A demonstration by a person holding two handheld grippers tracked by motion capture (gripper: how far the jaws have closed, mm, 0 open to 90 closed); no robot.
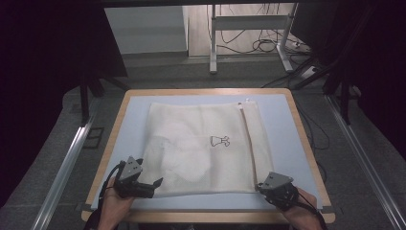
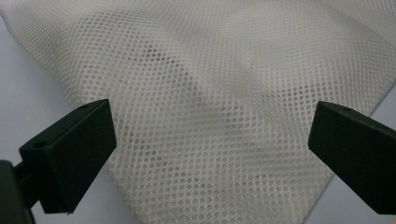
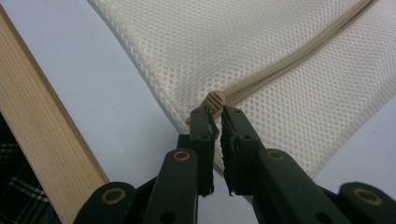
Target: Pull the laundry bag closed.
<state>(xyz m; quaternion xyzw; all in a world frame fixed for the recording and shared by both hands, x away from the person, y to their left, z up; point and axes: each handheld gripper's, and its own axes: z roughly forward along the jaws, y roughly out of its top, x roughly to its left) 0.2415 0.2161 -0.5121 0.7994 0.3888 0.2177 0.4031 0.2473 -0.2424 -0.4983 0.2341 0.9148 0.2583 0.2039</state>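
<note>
A white mesh laundry bag lies flat on the light blue table top, with a small garment mark printed on it and a paler shape showing through the mesh. Its beige zipper runs down the right side. At the bag's near left corner my left gripper stands open; its jaws are wide apart over the mesh. My right gripper is at the zipper's near end. There its jaws are pressed together on the ribbed beige zipper pull, which sticks out just past the right gripper's tips.
A wooden rim edges the table close to my right gripper. Metal rails run along the floor on both sides. Beyond the far edge are desk legs and loose cables; dark curtains hang left and right.
</note>
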